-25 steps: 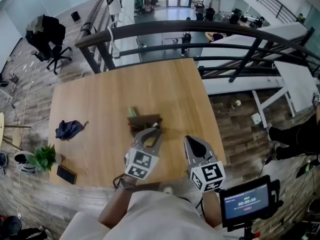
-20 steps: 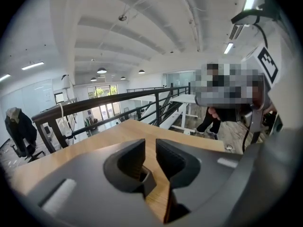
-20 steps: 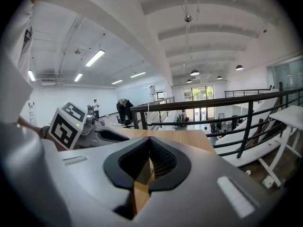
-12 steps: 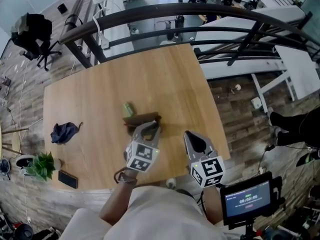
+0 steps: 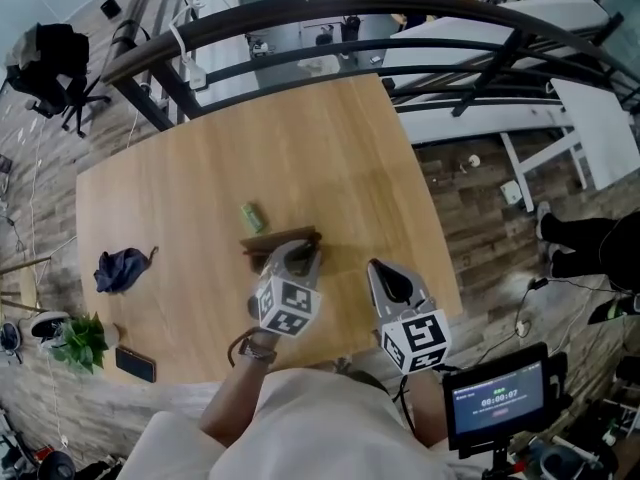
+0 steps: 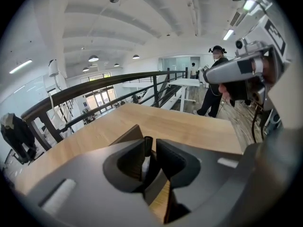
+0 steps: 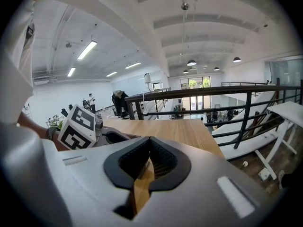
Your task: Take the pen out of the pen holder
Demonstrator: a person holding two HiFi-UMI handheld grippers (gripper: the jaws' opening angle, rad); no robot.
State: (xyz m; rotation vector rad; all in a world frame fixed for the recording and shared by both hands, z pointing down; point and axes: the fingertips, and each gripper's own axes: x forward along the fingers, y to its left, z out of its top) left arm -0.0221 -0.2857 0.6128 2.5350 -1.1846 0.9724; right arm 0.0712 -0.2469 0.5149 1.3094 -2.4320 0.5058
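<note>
Left gripper view — left gripper (image 6: pixel 150 150) clamps the pen (image 6: pixel 146 166) (right over the pen holder (image 6: pixel 127 135)).

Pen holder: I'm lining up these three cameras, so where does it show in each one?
Head view: the brown pen holder sits just left of centre, at the tips of the left gripper.
Left gripper view: its brown corner rises behind the jaws, which are shut on the pen.
Right gripper view: not made out; the left gripper blocks that spot.
Shared landmark: the black railing, in all three.
</note>
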